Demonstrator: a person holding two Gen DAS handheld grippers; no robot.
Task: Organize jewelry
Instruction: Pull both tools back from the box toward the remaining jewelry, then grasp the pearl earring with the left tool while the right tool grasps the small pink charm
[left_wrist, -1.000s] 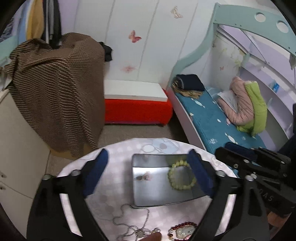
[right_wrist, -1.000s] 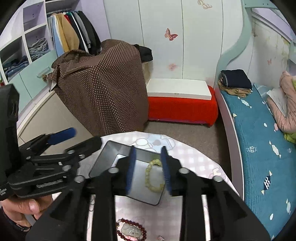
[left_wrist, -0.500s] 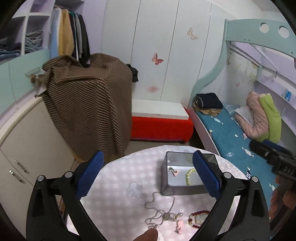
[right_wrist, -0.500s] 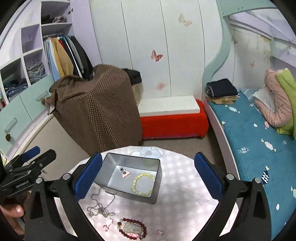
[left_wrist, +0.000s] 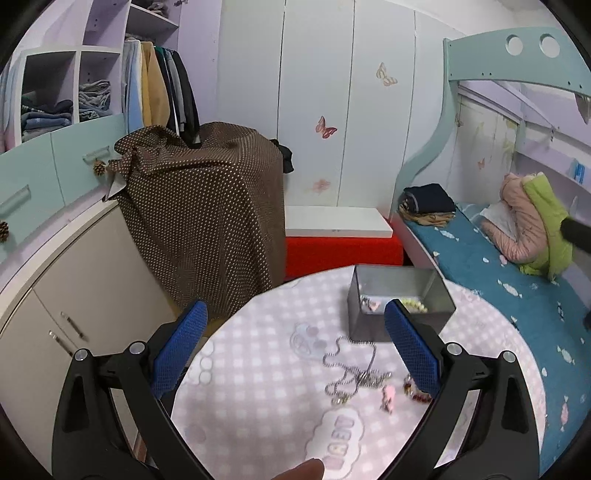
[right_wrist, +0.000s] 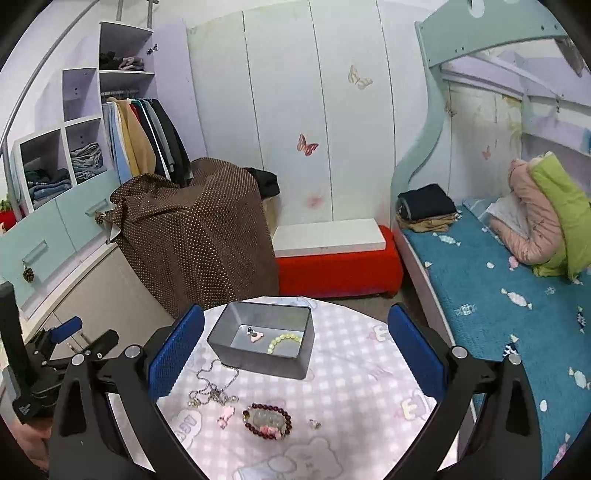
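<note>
A grey metal box (right_wrist: 258, 363) stands on the round table with the pink checked cloth (right_wrist: 351, 387). Inside it lie a pale green bead bracelet (right_wrist: 284, 341) and a small pink charm (right_wrist: 255, 335). In front of the box, a silver chain necklace (right_wrist: 214, 387), a small pink piece (right_wrist: 226, 412), a dark red bead bracelet with a pendant (right_wrist: 267, 421) and a tiny piece (right_wrist: 314, 423) lie on the cloth. My right gripper (right_wrist: 295, 314) hangs wide open above the table with nothing between its fingers. My left gripper (left_wrist: 293, 314) is also open and empty, to the left of the box (left_wrist: 365, 325).
Behind the table are a brown dotted cloth draped over furniture (right_wrist: 195, 236), a red bench with a white top (right_wrist: 332, 258) and a bed with a blue cover (right_wrist: 498, 314). Cabinets (left_wrist: 55, 295) line the left side. A fingertip (left_wrist: 303, 469) shows at the bottom edge.
My right gripper opened wide over the pale green bracelet in the box and drew back and up. My left gripper also pulled back and swung left, so the box sits further away.
</note>
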